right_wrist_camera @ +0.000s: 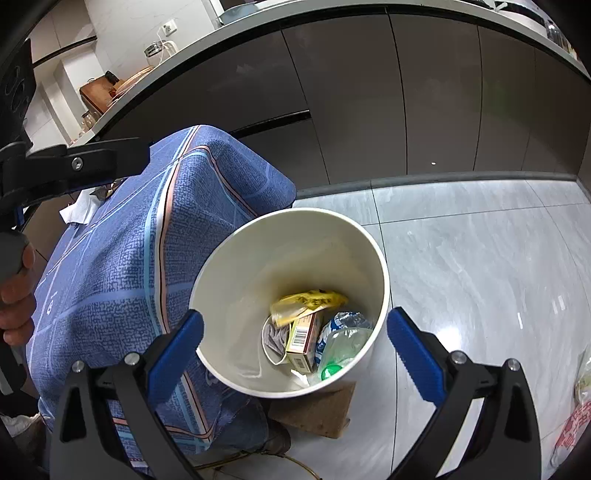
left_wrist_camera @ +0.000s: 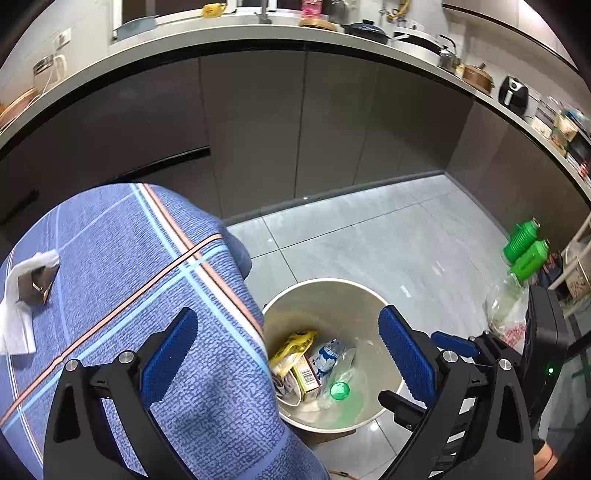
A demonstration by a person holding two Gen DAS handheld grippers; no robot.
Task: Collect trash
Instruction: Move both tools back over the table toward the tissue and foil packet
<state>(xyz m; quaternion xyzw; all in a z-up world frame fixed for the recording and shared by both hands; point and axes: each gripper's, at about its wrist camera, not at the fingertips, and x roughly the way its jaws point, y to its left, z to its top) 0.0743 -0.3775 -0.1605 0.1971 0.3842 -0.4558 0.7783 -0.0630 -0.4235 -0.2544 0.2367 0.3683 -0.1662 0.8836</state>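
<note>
- Left gripper (left_wrist_camera: 288, 354), black frame with blue ribbed pads, stands spread wide with nothing between the pads; one pad hangs over the tablecloth, the other over the bin's far rim.
- Right gripper (right_wrist_camera: 295, 350) is splayed just as wide, empty too, its pads flanking the near rim of the bin without touching it.
- Round cream plastic waste bin (right_wrist_camera: 229, 258) stands on the floor, its rim tight against the draped edge of the blue chequered tablecloth (right_wrist_camera: 122, 258).
- Inside the bin lies the trash: crumpled yellow wrapper (right_wrist_camera: 314, 301), small cardboard box with a barcode (right_wrist_camera: 303, 339), clear plastic bottle with a green cap (right_wrist_camera: 343, 343), all heaped on the side away from the table.
- A brown flat pad (right_wrist_camera: 321, 410) pokes out from under the bin.
- On the tablecloth, well back from the edge, a white crumpled tissue (left_wrist_camera: 18, 295) lies touching a small grey-brown scrap (left_wrist_camera: 38, 286).
- Pale grey glossy floor tiles (left_wrist_camera: 388, 240) run open from the bin out to the dark cabinet fronts (left_wrist_camera: 332, 118).
- A curved pale countertop (left_wrist_camera: 184, 35) above carries pots and a kettle.
- Two green ribbed bottles (left_wrist_camera: 526, 245) hang at the left view's right edge above a clear plastic bag (left_wrist_camera: 508, 310).
- A person's hand (right_wrist_camera: 16, 295) grips a handle at the far left of the right view.
</note>
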